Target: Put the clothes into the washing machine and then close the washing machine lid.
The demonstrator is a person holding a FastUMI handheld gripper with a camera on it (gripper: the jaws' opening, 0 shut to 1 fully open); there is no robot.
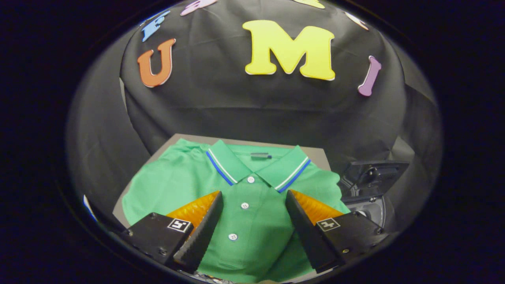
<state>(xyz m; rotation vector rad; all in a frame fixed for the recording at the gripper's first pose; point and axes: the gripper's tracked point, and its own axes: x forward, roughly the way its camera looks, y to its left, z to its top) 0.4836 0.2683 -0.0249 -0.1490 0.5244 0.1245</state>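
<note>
Gripper (252,197) spread wide, jaws well apart, holding nothing. Black fingers (201,232) with ribbed inner faces and orange backing, one to each side of the shirt's button placket. Green polo shirt (244,213) lying flat between and beyond the fingers, collar away from the gripper, white and blue stripes along the collar edge, three white buttons (244,205) in a line down the gap between the fingers. Whether the fingertips touch the fabric or hang just above it: cannot tell. Grey table (315,154) showing past the collar. Washing machine (373,197) just beside the right finger, dark lid (375,173) raised, round opening partly visible beneath it.
</note>
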